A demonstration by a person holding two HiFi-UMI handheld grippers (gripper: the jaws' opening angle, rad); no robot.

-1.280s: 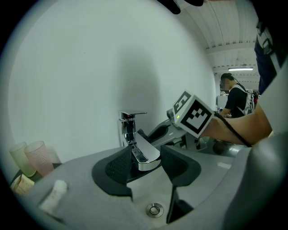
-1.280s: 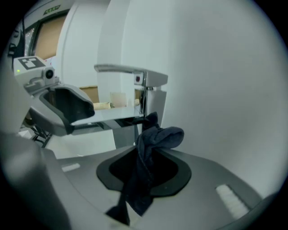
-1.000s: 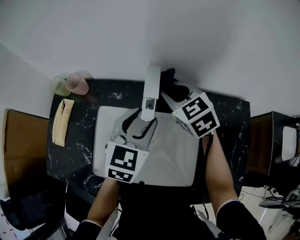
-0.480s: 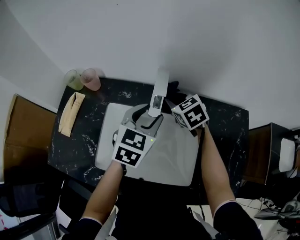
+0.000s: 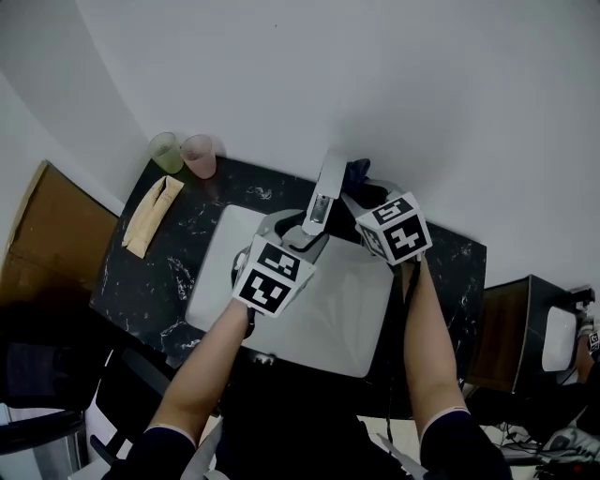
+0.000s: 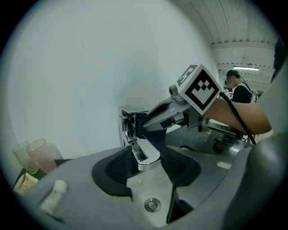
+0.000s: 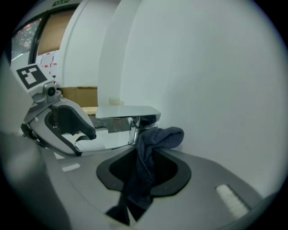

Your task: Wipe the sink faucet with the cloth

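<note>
Surroundings: black marbled counter (image 5: 187, 246) against a white wall; pale sink (image 5: 352, 314) set into it, one drain (image 6: 152, 205) in its floor; cardboard box (image 5: 47, 234) at the counter's left end; tan folded piece (image 5: 153, 214) lying flat left of the sink.

Counts: two cups at the back left corner, just beside each other, one green cup (image 5: 166, 150) and one pink cup (image 5: 198, 155); one faucet (image 5: 322, 195); one cloth (image 5: 357, 172); two marker cubes, one per gripper.

Left gripper (image 5: 298, 234): jaws wide, the spout tip standing between the pads, no squeeze evident; it crowds the spout's front.

Right gripper (image 5: 361, 195): jaws closed on the dark blue cloth, which hangs down between the pads; its bunched upper end touches the faucet body below the lever, on the wall side.

Writing: cubes bear only black-and-white square patterns; green print (image 7: 60, 3) at the top edge of the right gripper view is too small to read.
</note>
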